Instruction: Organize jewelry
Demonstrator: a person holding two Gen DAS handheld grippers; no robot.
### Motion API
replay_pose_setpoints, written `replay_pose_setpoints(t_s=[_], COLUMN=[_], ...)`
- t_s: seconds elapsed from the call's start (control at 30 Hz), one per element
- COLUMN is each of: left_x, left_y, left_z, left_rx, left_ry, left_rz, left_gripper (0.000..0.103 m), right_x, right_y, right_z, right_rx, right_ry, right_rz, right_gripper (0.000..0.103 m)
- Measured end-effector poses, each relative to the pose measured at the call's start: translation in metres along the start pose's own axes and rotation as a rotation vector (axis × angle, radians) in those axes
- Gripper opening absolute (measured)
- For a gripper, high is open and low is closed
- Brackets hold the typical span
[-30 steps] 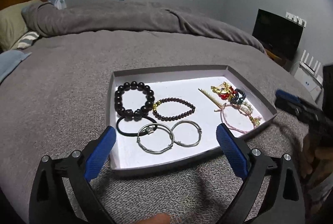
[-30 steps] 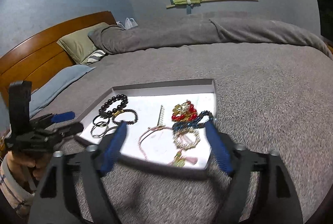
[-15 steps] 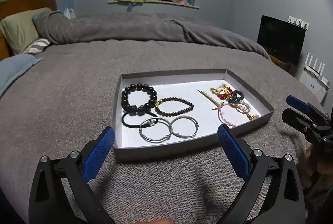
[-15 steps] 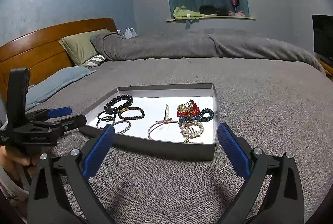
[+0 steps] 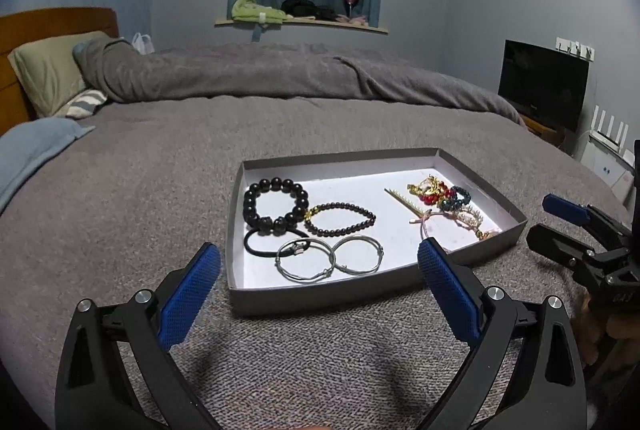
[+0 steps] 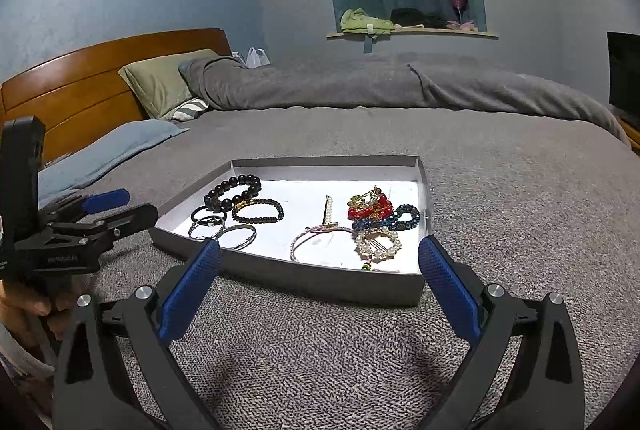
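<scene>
Both spread and empty: ease right tool (image 6: 318,272) forward over tray (image 6: 288,276) rim, onto tangled bracelets (image 6: 378,212) just ahead, separating gently.

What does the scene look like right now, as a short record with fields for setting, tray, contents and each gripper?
setting: grey bed cover
tray: shallow grey box, white inside
contents left: big black bead bracelet, small dark bead bracelet, black hair tie, two silver bangles
contents right: tangled red, gold, blue and pearl pieces
left gripper: open, empty, short of tray
right gripper: open, empty
</scene>
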State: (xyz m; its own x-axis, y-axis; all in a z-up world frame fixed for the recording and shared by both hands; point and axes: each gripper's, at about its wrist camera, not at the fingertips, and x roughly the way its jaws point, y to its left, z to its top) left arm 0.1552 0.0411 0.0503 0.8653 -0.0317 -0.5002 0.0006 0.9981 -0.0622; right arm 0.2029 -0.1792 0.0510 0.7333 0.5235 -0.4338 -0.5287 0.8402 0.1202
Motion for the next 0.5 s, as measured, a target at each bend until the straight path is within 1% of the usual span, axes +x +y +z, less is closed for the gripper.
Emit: replay_pose_setpoints(t_s=[0.5], left_x=[0.0001], left_y=[-0.0015], left_z=[-0.001], left_rx=[0.012], left_ry=[-0.002], left_rz=[0.009], left_gripper=[0.098], right_x=[-0.0011], right_y=[-0.0022], right_z=[-0.0002], right_rx=[0.009], right_ry=[-0.001], right_rz=[0.007], right_gripper=[0.097])
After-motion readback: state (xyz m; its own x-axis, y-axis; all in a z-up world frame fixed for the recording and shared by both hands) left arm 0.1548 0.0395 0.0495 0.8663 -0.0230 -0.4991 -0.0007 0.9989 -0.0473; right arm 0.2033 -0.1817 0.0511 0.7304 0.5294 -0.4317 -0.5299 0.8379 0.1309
